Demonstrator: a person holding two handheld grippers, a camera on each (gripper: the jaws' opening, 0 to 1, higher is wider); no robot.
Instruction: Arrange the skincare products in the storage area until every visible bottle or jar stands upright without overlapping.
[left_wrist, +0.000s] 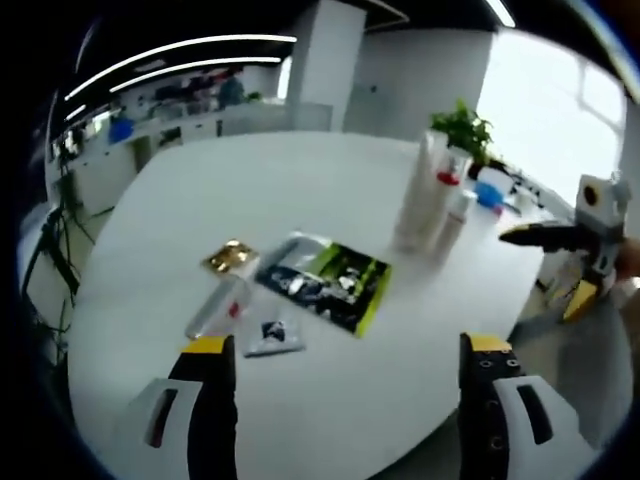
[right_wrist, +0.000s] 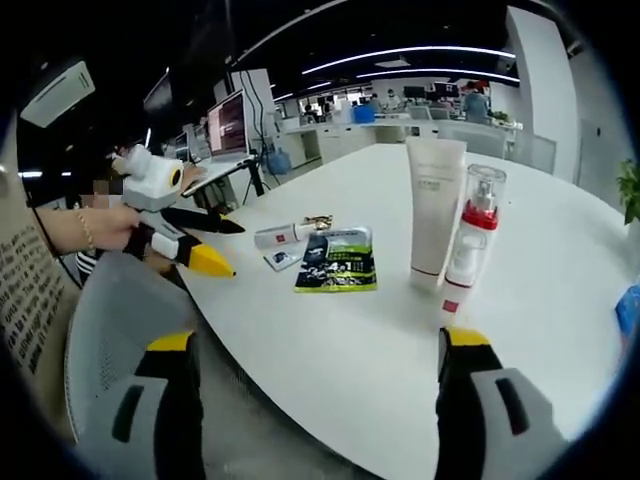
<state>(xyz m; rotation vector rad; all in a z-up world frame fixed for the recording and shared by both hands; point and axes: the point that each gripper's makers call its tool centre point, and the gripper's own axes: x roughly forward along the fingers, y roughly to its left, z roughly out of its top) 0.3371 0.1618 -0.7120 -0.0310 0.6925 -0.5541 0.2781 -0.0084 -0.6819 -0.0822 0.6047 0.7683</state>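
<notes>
On the white table (left_wrist: 300, 180) a tall white tube (left_wrist: 420, 200) stands upright beside a clear bottle with a red collar (left_wrist: 452, 215). A small tube (left_wrist: 220, 305) lies flat, with a gold cap (left_wrist: 230, 257) at its far end. Next to it lie a green-black sachet (left_wrist: 325, 280) and a small sachet (left_wrist: 272, 335). My left gripper (left_wrist: 348, 344) is open above the near edge with nothing between its jaws. My right gripper (right_wrist: 317, 340) is open too, off the table's edge, facing the white tube (right_wrist: 432, 215), the bottle (right_wrist: 470, 245) and the lying tube (right_wrist: 285, 235).
A grey chair (right_wrist: 110, 330) stands below the table edge by the left gripper (right_wrist: 235, 250), which a hand holds. The right gripper (left_wrist: 537, 272) hangs off the table's right side. A potted plant (left_wrist: 462, 128) and a blue item (left_wrist: 488, 193) sit behind the upright bottles.
</notes>
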